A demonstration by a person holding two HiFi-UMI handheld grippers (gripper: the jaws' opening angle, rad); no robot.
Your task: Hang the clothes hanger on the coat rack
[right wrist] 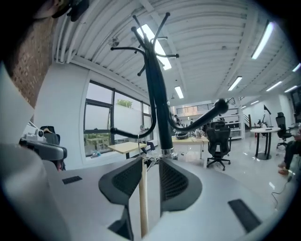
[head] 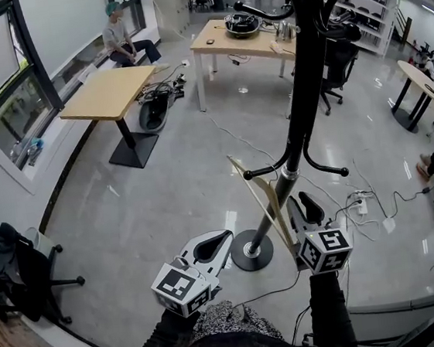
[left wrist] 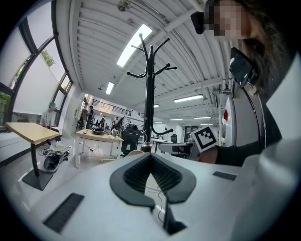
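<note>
The right gripper (head: pixel 301 200) clamps a wooden clothes hanger (right wrist: pixel 143 197), whose bar runs up between the fingers (right wrist: pixel 175 181) and lies close against one pad. The hanger rises past the fingertips, just beside the coat rack (head: pixel 300 81) pole. The left gripper (head: pixel 223 240) is pinched together on nothing, off to the side.

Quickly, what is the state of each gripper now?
Left gripper: closed, empty.
Right gripper: closed on the wooden hanger.
</note>
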